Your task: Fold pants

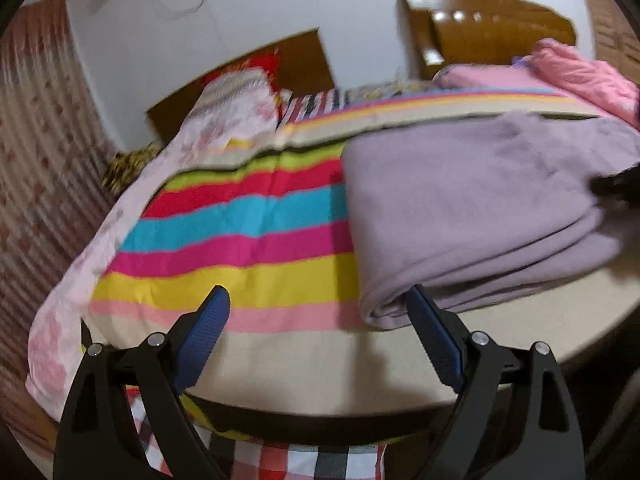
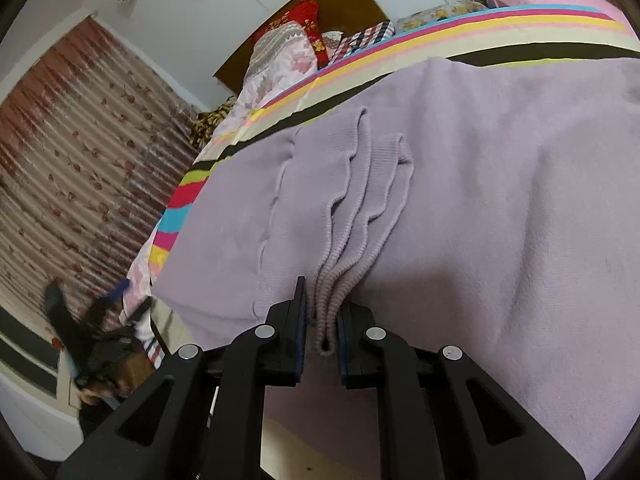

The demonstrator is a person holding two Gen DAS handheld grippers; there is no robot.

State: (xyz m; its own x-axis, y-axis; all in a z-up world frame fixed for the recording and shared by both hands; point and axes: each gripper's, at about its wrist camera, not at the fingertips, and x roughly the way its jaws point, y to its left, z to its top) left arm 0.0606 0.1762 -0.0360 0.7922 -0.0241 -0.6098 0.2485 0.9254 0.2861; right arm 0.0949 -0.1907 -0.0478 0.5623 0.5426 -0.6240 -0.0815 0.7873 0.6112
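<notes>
The lilac pants (image 2: 460,200) lay folded on the striped bed (image 1: 240,240). The right gripper (image 2: 322,320) pinched the bunched ribbed cuffs (image 2: 340,280); layers might slip free unevenly. The left gripper (image 1: 320,300) gaped empty beside the fold.

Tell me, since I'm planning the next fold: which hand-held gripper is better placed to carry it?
Probably the right hand-held gripper: it is shut on the cuffs of the pants. The left is open and empty.
</notes>
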